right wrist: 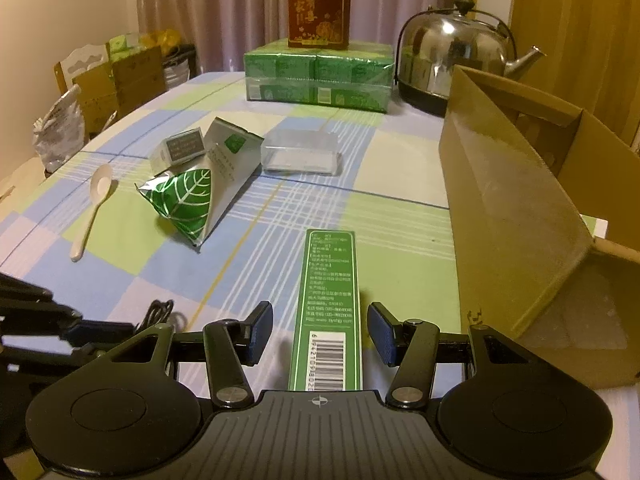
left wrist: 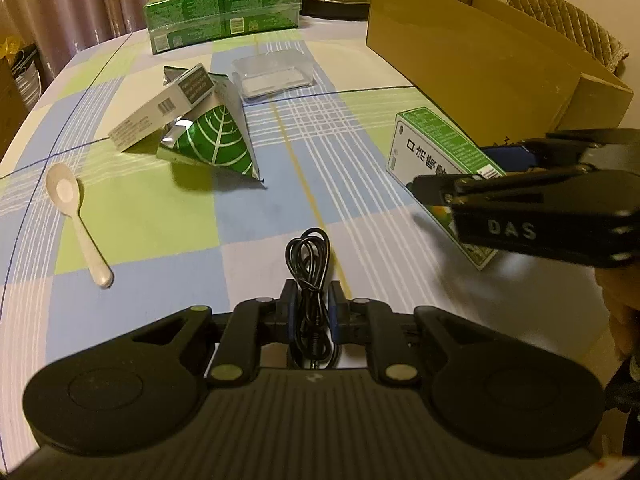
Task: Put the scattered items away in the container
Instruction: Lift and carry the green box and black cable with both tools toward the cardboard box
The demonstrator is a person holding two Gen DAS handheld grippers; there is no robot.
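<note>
My left gripper (left wrist: 313, 307) is shut on a coiled black cable (left wrist: 309, 276) just above the checked tablecloth. My right gripper (right wrist: 320, 330) is open with its fingers on either side of a long green box (right wrist: 328, 304), not touching it; the box (left wrist: 434, 152) and gripper (left wrist: 472, 168) also show in the left wrist view. The open cardboard box (right wrist: 516, 216) stands at the right. A white spoon (left wrist: 76, 216), a green leaf-print pouch (left wrist: 216, 144), a grey carton (left wrist: 160, 108) and a clear plastic case (left wrist: 272, 72) lie scattered on the table.
A wrapped pack of green boxes (right wrist: 318, 78) with a red box (right wrist: 318, 8) on top stands at the back. A steel kettle (right wrist: 452, 56) is behind the cardboard box. Chairs and bags stand past the table's left edge (right wrist: 24, 184).
</note>
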